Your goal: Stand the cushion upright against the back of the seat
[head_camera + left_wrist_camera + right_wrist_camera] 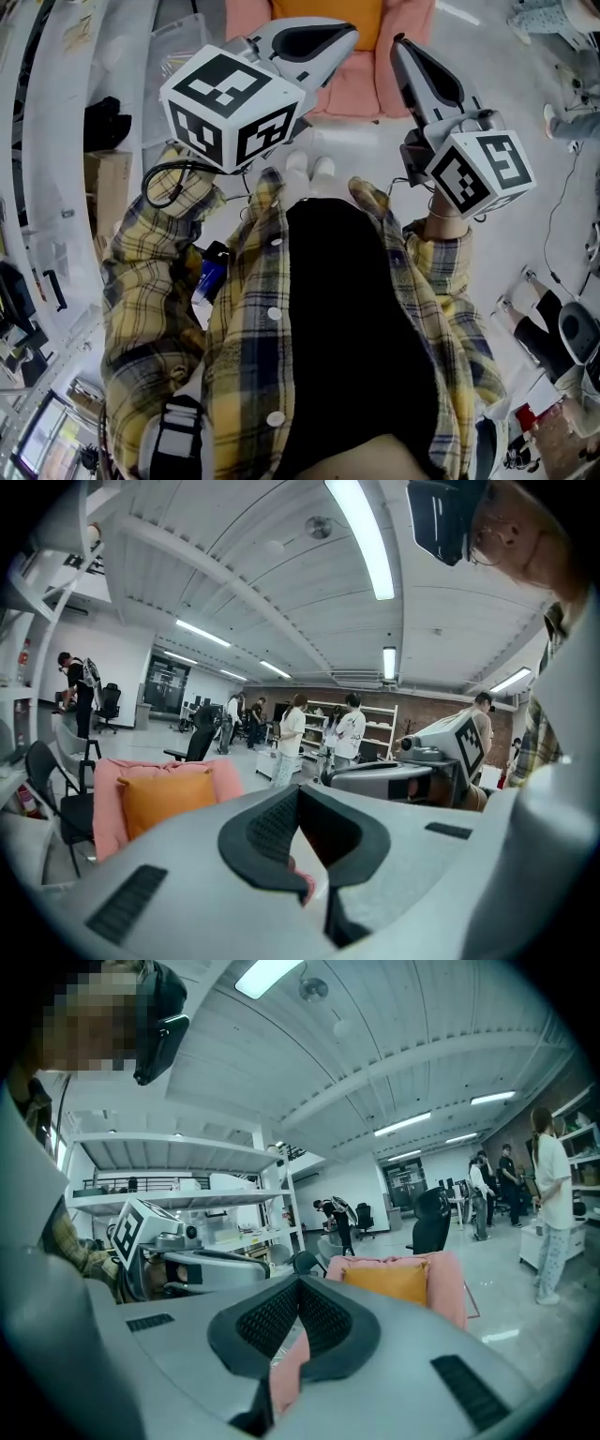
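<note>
An orange cushion point(328, 17) stands upright against the back of a pink seat point(352, 86) on the floor ahead of me. It shows in the left gripper view as the cushion point(164, 799) on the seat point(105, 785), and in the right gripper view as the cushion point(386, 1281) on the seat point(448, 1288). My left gripper point(349, 36) and right gripper point(397, 43) are held side by side short of the seat, apart from it. The left gripper point(300, 794) is shut with nothing in it. The right gripper point(300, 1286) is likewise shut and holds nothing.
Several people point(292, 733) stand at shelves far behind the seat. A black chair point(52, 785) is left of the seat. Metal shelving point(178, 1206) lines one side, and a standing person point(553, 1204) is at the right. My own shoes point(309, 169) are below the grippers.
</note>
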